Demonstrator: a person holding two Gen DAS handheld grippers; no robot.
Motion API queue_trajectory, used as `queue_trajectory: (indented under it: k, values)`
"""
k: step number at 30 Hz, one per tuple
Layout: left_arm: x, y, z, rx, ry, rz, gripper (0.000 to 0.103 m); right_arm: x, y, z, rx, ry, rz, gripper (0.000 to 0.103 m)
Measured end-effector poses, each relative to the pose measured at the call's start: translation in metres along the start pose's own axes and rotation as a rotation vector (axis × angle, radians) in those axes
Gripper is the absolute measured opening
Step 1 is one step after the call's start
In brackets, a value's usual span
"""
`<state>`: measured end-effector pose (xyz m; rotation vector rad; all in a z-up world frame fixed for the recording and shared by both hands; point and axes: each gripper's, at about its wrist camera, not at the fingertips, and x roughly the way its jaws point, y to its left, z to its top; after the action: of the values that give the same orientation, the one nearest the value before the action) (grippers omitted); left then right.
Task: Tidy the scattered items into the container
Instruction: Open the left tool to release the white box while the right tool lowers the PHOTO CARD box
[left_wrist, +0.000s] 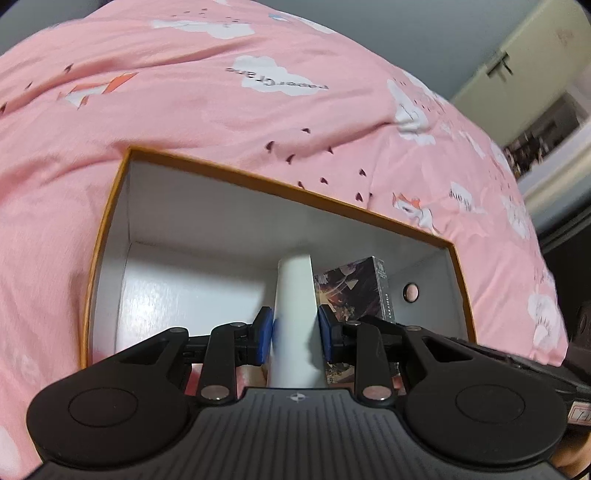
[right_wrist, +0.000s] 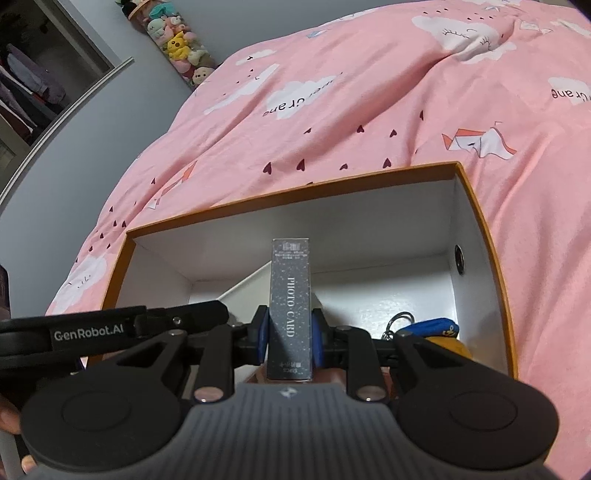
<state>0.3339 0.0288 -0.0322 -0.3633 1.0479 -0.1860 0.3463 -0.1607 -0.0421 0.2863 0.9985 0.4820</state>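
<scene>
An open cardboard box with an orange rim and white inside lies on the pink bedspread. My left gripper is shut on a white tube-shaped item that reaches down into the box. To its right inside the box shows a dark photo card box. In the right wrist view my right gripper is shut on that dark photo card box, held upright over the cardboard box. The left gripper's arm crosses at the left. A blue and yellow keychain toy lies in the box's right corner.
The pink bedspread with cloud prints surrounds the box on all sides. A cream cabinet stands at the far right. A stack of plush toys and a wardrobe opening stand beyond the bed.
</scene>
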Motion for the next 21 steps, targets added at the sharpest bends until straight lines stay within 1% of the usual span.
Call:
queue_trajectory:
  k: [5,9,11,13,15,18,21]
  values:
    - [-0.009,-0.031,0.006,0.295,0.007,0.077,0.03,-0.007,-0.001,-0.002,-0.016,-0.007,-0.007,0.025]
    - [-0.011,-0.05,0.009,0.505,0.018,0.131,0.03,-0.008,0.0,-0.001,-0.044,-0.005,-0.001,0.025]
    - [-0.01,-0.057,0.008,0.612,0.015,0.149,0.03,-0.006,0.003,0.0,-0.064,-0.006,-0.006,0.025]
    - [-0.007,-0.064,0.003,0.741,0.015,0.169,0.03,-0.004,0.006,0.002,-0.08,-0.001,-0.007,0.025]
    - [0.001,-0.068,-0.004,0.857,0.033,0.191,0.03,-0.002,0.008,0.003,-0.091,0.006,-0.004,0.025]
    - [0.011,-0.068,-0.013,0.98,0.061,0.213,0.03,0.0,0.008,0.004,-0.101,0.013,-0.006,0.025]
    - [0.011,-0.066,-0.014,1.045,0.078,0.199,0.03,0.002,0.006,0.005,-0.1,0.018,-0.004,0.025]
